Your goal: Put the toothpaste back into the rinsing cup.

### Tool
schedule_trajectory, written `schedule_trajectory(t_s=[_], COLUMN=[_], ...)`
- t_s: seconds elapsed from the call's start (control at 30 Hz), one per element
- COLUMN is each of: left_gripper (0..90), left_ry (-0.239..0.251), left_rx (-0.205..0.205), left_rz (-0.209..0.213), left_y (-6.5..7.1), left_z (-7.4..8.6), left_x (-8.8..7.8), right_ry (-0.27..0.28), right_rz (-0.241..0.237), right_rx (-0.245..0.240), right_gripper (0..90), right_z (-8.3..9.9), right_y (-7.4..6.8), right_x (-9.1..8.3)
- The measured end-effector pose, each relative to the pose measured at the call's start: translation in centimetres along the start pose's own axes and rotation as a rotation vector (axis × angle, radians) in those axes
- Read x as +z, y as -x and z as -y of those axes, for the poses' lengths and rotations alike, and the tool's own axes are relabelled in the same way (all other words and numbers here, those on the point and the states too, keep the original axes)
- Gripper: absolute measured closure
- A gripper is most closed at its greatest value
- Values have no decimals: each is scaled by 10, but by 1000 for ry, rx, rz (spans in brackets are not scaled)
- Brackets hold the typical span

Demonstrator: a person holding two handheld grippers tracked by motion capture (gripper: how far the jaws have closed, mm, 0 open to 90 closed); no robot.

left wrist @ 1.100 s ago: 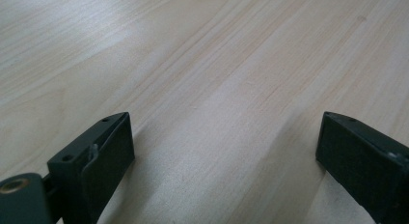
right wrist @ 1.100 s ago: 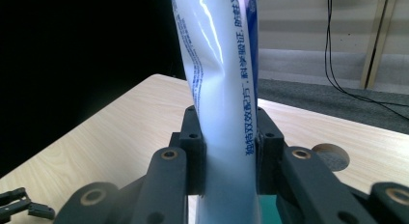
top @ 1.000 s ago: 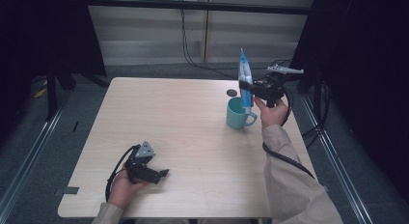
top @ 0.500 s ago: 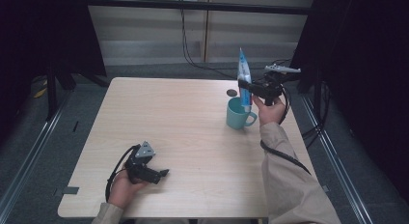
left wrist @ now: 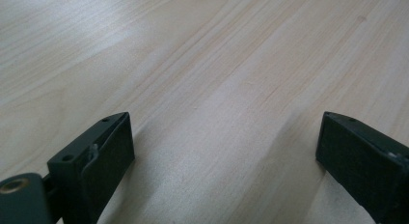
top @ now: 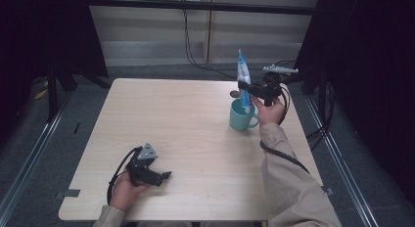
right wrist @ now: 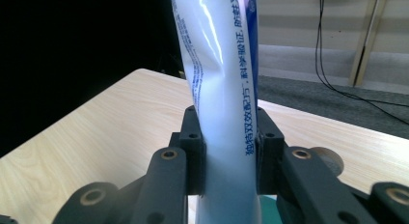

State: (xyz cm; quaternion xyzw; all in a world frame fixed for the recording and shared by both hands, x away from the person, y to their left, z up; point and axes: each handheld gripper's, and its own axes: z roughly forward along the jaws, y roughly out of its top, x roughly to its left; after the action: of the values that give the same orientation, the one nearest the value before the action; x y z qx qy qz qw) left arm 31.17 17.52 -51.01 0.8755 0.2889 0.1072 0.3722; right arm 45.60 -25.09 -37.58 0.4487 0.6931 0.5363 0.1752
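We see the right gripper (top: 248, 90) held above the far right part of the table (top: 186, 134), its jaws clenched on a tube (top: 243, 78) that stands nearly upright, its flat crimped end up. In the right gripper view the tube (right wrist: 224, 89) is white with blue print down one side, and both black pads press against its lower body, pinching it in slightly. The tube's bottom end hangs over the mouth of a teal mug (top: 241, 116), which stands on the table just below the gripper with its handle turned toward the person; whether the tube dips inside the mug we cannot tell. A small round brownish thing (top: 235, 94) lies on the table just behind the mug. The left gripper (top: 164, 176) rests on the near left part of the table, well apart from the mug, and in the left gripper view its jaws stand wide apart, released, with bare wood (left wrist: 217, 89) between them.
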Motion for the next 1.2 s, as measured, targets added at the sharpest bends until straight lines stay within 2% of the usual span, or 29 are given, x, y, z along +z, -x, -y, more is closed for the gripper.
schedule_trajectory(t_s=[0.47,1.2], left_gripper=[59,59], left_ry=[0,0], left_rx=[0,0], left_rz=[0,0], left_y=[0,0], left_z=[0,0], left_x=[0,0], right_ry=[1,-16], right_rz=[34,42], right_rx=[-8,-44], right_gripper=[716,712], right_z=[0,13], right_y=[4,4], right_x=[4,17])
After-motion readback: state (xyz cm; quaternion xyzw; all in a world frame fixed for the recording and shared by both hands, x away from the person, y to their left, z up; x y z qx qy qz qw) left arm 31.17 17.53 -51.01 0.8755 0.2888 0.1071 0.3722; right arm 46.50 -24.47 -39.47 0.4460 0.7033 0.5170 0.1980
